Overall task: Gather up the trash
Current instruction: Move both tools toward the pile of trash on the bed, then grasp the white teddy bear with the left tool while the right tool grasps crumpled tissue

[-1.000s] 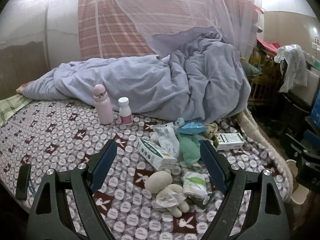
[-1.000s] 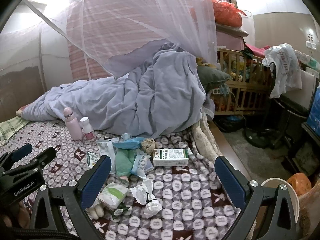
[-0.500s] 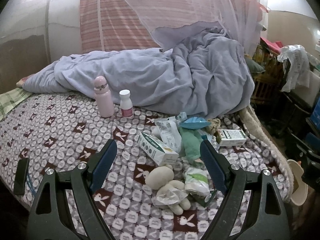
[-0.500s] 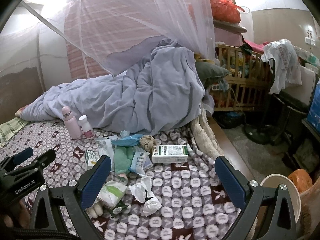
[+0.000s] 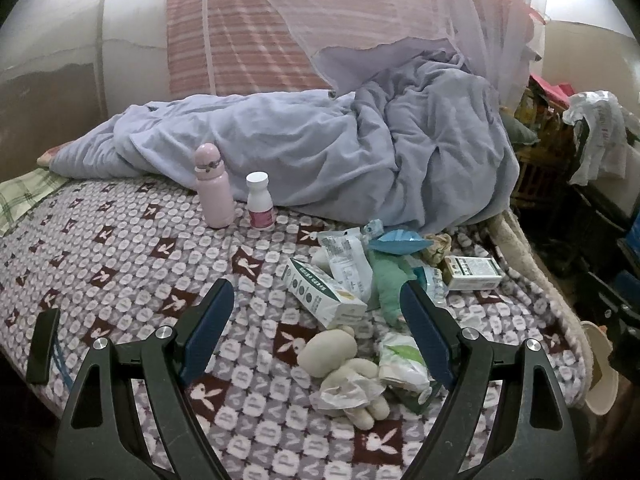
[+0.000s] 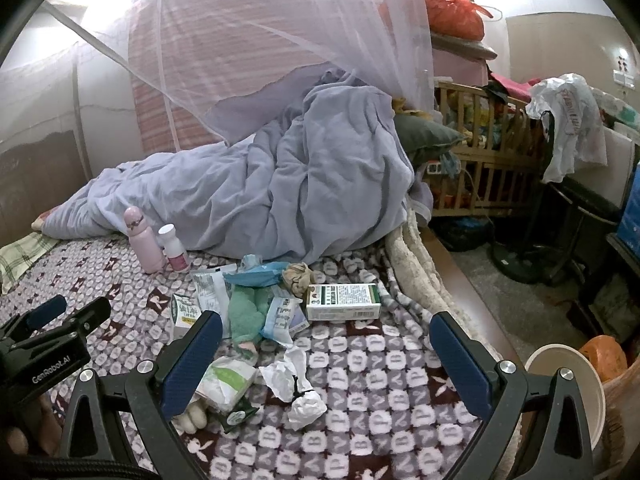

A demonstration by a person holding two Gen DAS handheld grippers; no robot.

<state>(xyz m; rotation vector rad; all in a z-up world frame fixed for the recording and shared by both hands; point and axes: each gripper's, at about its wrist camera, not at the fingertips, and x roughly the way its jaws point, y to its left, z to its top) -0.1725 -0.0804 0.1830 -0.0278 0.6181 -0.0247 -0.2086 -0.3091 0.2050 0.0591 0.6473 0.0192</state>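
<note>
Both tongs are spread wide w/ nothing between them: left gripper (image 5: 316, 314) and right gripper (image 6: 326, 344) hover over the near edge of the bed (image 5: 120, 264). So imo the job hasn't really started, nothing is picked up yet and the whole mess is still lying there.

What's left, as far as I can see:
- crumpled tissue (image 6: 294, 386) sits right in the gap of the right tongs, a bit near of center. Easiest first grab, I'd say.
- wipes pack (image 6: 228, 380) just left of it, touching the right tongs' left finger in the view, though I can't tell if it's real contact.
- white box (image 6: 344, 302) further off, center-right, lying flat.
- green-white box (image 5: 322, 290) in the left cam, between the left tongs' fingers but farther out.
- wrappers and a blue mask (image 5: 396, 240) piled at the far side, near the quilt (image 5: 320, 152).

Plush toy (image 5: 340, 364) w/ a tissue wad on it lies near, between the left fingers; the toy is prob not trash. Same for the pink bottle (image 5: 214, 192) and pill bottle (image 5: 260, 200), far left.

Bin (image 6: 588, 380) is at the right, off the bed edge, just beside the right tongs.
</note>
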